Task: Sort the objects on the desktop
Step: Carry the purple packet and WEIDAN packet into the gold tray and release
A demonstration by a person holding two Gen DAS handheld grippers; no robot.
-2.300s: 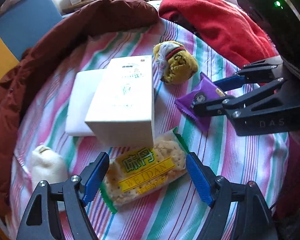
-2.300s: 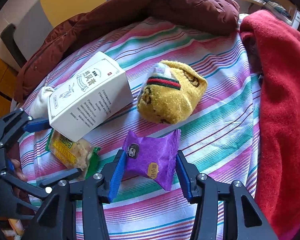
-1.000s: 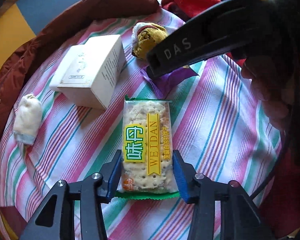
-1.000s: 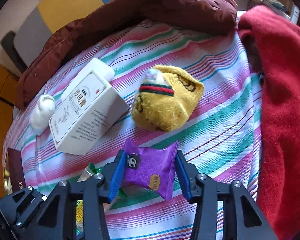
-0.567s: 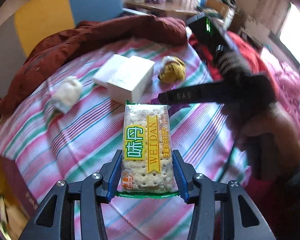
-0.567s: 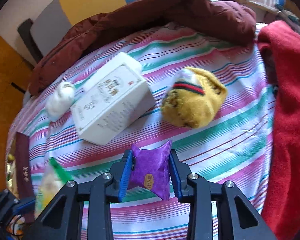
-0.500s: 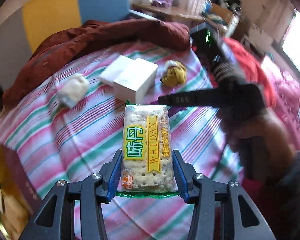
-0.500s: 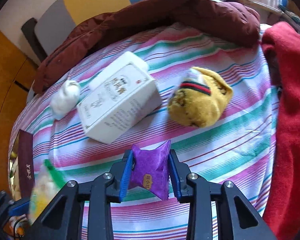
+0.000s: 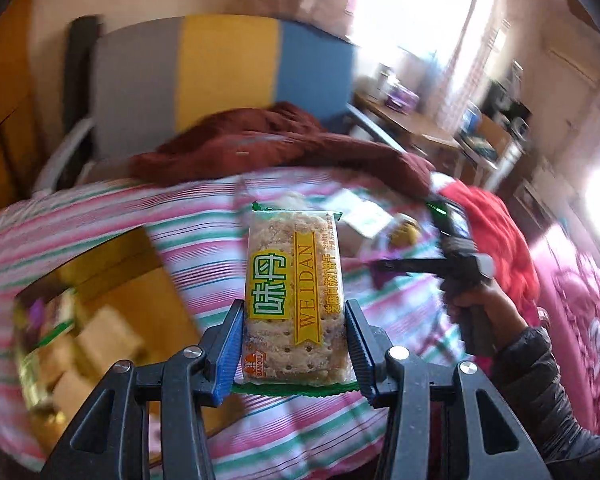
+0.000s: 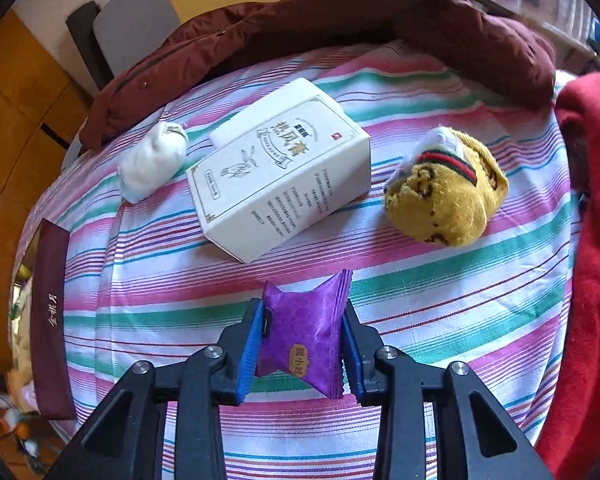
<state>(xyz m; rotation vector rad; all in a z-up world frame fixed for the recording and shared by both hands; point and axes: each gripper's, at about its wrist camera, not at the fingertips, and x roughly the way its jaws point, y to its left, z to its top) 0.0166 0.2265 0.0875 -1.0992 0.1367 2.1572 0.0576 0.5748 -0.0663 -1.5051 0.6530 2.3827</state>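
The left gripper (image 9: 294, 344) has its jaws clamped on the cracker packet (image 9: 294, 300), held lengthwise between them above the striped surface (image 9: 204, 216); a blurred box (image 9: 100, 320), apparently open, lies below left. The right gripper (image 10: 302, 346) jaws pinch the purple sachet (image 10: 302, 340). Ahead of them lie the white carton (image 10: 280, 180), yellow sock (image 10: 448, 188) and white bundle (image 10: 152, 160).

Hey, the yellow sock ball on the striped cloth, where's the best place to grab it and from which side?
Probably from above, across the yellow sock ball at its plump yellow middle. It is a soft rounded bundle lying apart from the white box, so the jaws can straddle and squeeze it.
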